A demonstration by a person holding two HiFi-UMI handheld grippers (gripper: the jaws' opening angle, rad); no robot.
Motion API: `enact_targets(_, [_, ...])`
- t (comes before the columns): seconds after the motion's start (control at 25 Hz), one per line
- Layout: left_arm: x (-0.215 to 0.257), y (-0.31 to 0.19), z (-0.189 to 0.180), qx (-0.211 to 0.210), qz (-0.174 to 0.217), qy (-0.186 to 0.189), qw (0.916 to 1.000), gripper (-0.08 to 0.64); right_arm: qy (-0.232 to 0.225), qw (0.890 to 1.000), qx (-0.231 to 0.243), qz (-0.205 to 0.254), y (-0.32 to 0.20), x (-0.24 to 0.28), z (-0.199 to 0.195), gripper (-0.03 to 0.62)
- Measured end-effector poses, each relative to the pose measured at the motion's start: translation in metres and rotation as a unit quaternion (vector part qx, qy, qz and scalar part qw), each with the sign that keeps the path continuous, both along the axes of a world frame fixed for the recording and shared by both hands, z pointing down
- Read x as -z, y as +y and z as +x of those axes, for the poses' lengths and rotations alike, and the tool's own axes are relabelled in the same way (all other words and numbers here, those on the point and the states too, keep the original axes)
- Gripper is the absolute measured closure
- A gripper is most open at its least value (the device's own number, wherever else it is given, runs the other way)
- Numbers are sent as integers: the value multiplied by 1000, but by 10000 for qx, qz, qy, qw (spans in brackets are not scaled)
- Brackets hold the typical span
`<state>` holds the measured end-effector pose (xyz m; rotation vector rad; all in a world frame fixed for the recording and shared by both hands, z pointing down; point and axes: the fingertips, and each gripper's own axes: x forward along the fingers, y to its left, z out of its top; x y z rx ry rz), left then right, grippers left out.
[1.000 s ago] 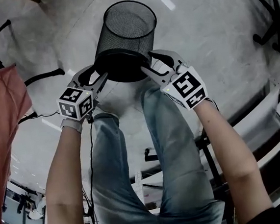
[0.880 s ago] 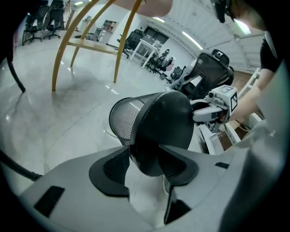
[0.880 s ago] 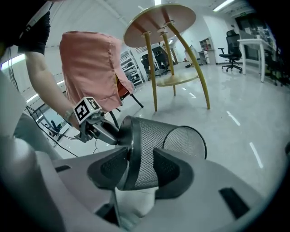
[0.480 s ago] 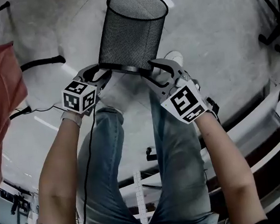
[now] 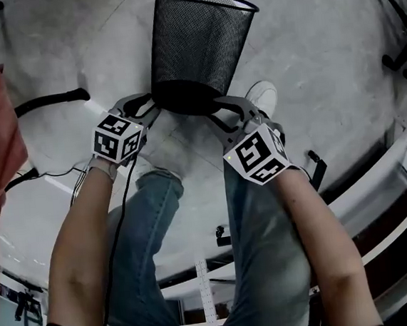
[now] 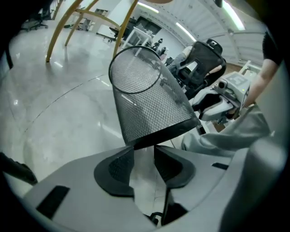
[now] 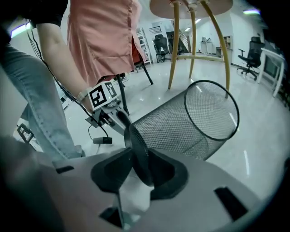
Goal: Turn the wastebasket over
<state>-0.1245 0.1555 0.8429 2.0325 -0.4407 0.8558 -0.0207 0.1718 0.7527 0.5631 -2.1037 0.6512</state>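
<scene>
Wastebasket (image 5: 199, 44) of black wire mesh, round, tilted; right tool (image 5: 220, 110) closing, clamped on its base; left tool (image 5: 148, 107) closing, gapped, at its base edge.

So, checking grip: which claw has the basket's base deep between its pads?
Right claw: wastebasket base deep between pads; left claw only reaches it with its tips. Both closing.

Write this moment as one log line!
wastebasket: tilted, mouth away | right tool: closing on base rim | left tool: closing, rim at tips
</scene>
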Motion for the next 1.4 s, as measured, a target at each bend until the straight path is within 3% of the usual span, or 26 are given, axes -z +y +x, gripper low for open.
enact_targets(0.12, [3, -5, -5, 362, -148, 50, 9992, 416, 25, 10000, 70, -58, -7, -2, -1, 480])
enact_targets(0.28, [20, 5, -8, 415, -319, -19, 9986, 416, 16, 9996, 196, -198, -10, 7, -2, 479])
enact_targets(0.4, [46, 12, -10, 803, -472, 6, 9957, 416, -118, 9995, 50, -288, -26, 23, 3, 426])
enact_targets(0.6, [104, 28, -12, 1577, -620, 135, 9855, 416, -95, 9999, -25, -84, -75, 59, 27, 358])
enact_targets(0.76, [151, 27, 2, 2271, -461, 314, 9723, 416, -137, 9999, 83, 36, -132, 73, 49, 297])
enact_targets(1.0, [180, 35, 33, 3189, -437, 454, 9457, 416, 133, 9971, 648, -383, -193, 46, 70, 187])
enact_targets(1.2, [174, 34, 53, 3261, -366, 447, 9436, 416, 415, 9822, 1512, -1033, -196, 7, 76, 183])
enact_targets(1.4, [166, 33, 42, 3491, -320, 418, 9356, 416, 293, 9603, 2222, -1660, -169, -12, 72, 184])
